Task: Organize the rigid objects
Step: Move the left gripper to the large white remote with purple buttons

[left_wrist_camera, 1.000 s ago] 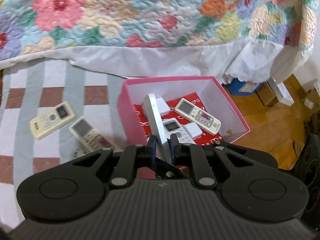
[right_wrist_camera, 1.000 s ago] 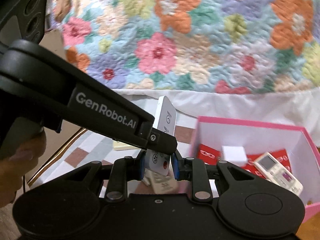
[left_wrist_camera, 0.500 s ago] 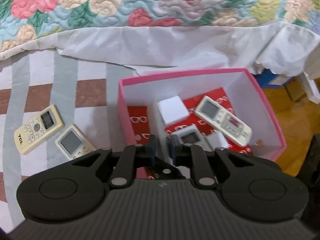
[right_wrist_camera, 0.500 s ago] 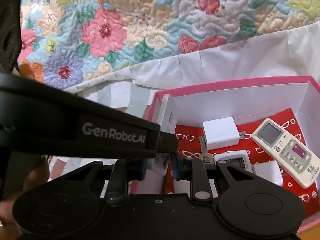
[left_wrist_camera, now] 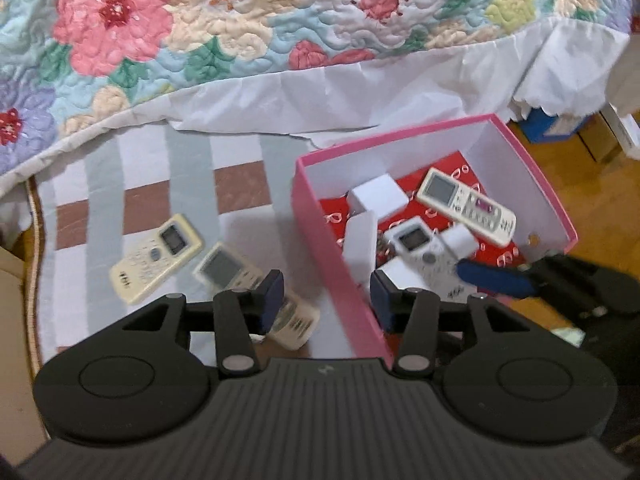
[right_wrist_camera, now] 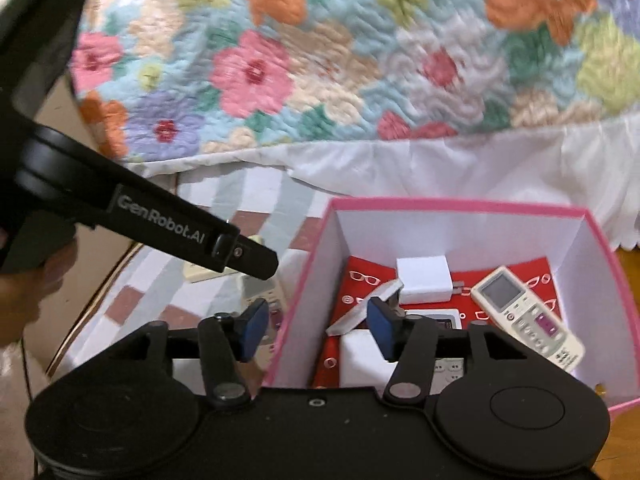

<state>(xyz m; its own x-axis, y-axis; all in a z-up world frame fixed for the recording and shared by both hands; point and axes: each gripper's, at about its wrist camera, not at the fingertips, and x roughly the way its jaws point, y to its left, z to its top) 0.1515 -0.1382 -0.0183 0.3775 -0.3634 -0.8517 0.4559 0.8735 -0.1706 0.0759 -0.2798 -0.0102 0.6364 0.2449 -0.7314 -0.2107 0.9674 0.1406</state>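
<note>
Left wrist view showed the pink box (left_wrist_camera: 336, 248) at centre right of the frame, on a striped rug (left_wrist_camera: 188, 176), its near-left wall running down between the left gripper's (left_wrist_camera: 327, 298) blue pads. Open rug lay to the left of that wall; the floral quilt (left_wrist_camera: 240, 20) and its white skirt closed off the top. Two cream remotes (left_wrist_camera: 156, 258) lay on the rug at centre left, long axes slanting up to the right, the nearer one (left_wrist_camera: 224, 270) partly behind the left pad. Inside the box a long remote (left_wrist_camera: 466, 206) ran from upper left to lower right, screen end toward the back wall, beside a white charger block (left_wrist_camera: 378, 198) and a white slab (left_wrist_camera: 360, 244) tilted against the wall. Both grippers' jaws were opening and about half spread, gripping nothing. In the right wrist view the right gripper (right_wrist_camera: 318, 332) also straddled the box wall, one pad inside just beside a tilted white piece (right_wrist_camera: 366, 308).
</note>
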